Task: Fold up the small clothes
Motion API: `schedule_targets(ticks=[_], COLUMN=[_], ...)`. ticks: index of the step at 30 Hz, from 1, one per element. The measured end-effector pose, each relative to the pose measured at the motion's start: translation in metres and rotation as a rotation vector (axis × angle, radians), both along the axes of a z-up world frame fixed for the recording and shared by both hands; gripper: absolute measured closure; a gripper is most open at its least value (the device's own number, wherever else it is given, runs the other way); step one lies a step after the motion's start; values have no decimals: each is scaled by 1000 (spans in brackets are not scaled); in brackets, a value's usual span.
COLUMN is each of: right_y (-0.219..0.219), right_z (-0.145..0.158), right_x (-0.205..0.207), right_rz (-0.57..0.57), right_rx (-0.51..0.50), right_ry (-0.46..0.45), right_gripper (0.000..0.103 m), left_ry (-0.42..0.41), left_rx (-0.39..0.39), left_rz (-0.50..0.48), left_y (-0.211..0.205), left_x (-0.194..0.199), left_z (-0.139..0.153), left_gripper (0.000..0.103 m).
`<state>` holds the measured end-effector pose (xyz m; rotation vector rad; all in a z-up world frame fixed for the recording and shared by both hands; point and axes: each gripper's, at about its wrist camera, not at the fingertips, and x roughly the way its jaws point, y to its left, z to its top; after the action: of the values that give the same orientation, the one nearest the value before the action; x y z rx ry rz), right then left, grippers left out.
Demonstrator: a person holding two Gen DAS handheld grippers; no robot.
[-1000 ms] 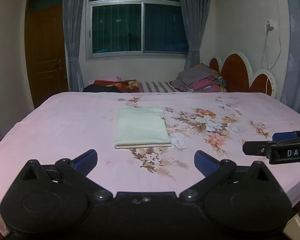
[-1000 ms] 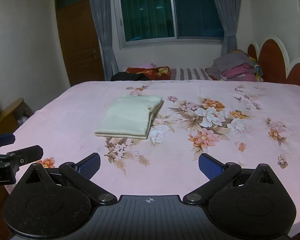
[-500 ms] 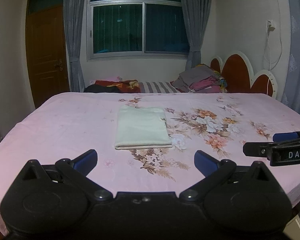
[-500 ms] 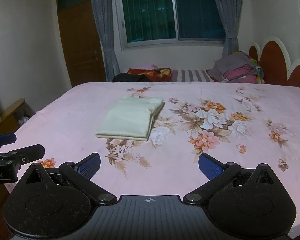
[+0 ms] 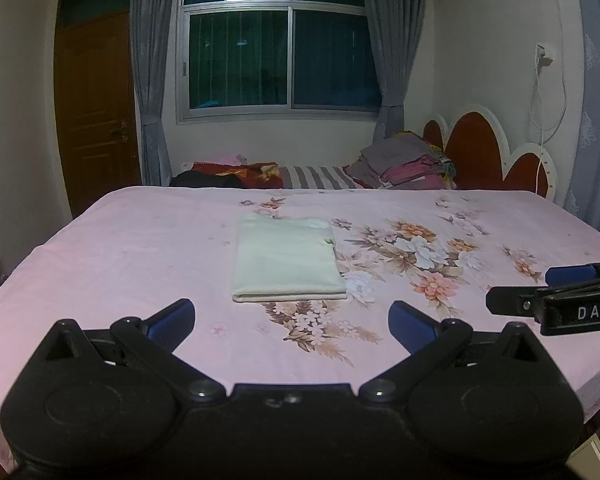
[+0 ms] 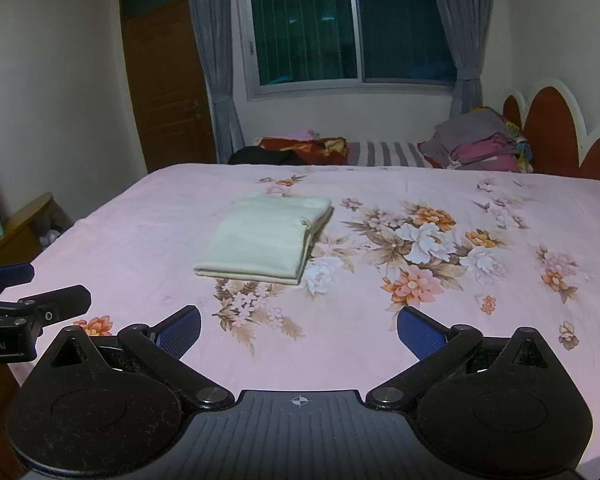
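Pink cotton covers the whole bed [image 5: 100, 264], printed with a spray of flowers running from the middle toward the right edge. On it, a little left of centre and well back from the near edge, lies the cloth [image 5: 286, 258], pale cream and already squared into a neat flat rectangle, its folded edge toward the near edge of the bed and its stacked layers showing along the right side in the right wrist view [image 6: 266, 240]. At the far edge, against the headboard corner, sits a pile of clothes [image 5: 404, 164].

From where things lie, the fold looks finished or nearly so. If one more fold is wanted, I would take the two near corners together, one per tool, lift them just clear of the sheet and carry them straight to the far edge so the layers do not slide apart; the loose layers on the right side are what would slip first. If it is done, the sensible thing is to leave it flat and fetch the next piece.

Both tools hang level above the near edge of the bed, side by side and pointing across it toward the window. The left tool [image 5: 292, 316] has its blue pads spread wide and holds nothing. The right tool [image 6: 299, 326] is likewise spread and empty. Neither touches the cloth; both are well short of it.
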<state>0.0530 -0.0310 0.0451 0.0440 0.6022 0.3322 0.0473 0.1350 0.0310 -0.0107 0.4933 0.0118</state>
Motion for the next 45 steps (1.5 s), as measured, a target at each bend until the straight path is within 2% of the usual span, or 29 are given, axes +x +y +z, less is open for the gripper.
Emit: schedule_targets(ticks=[40,45], right_y=[-1,0], right_z=[0,0], right_x=[2,2], right_rz=[13,14], right_rx=[-3,-3], right_ry=[-2,-1], right_gripper=[0,0], left_ry=[2,-11], left_rx=[-6,-29], left_rz=[7,11], left_y=[2,5], left_x=[3,0], left_z=[1,0], left_gripper=[0,1])
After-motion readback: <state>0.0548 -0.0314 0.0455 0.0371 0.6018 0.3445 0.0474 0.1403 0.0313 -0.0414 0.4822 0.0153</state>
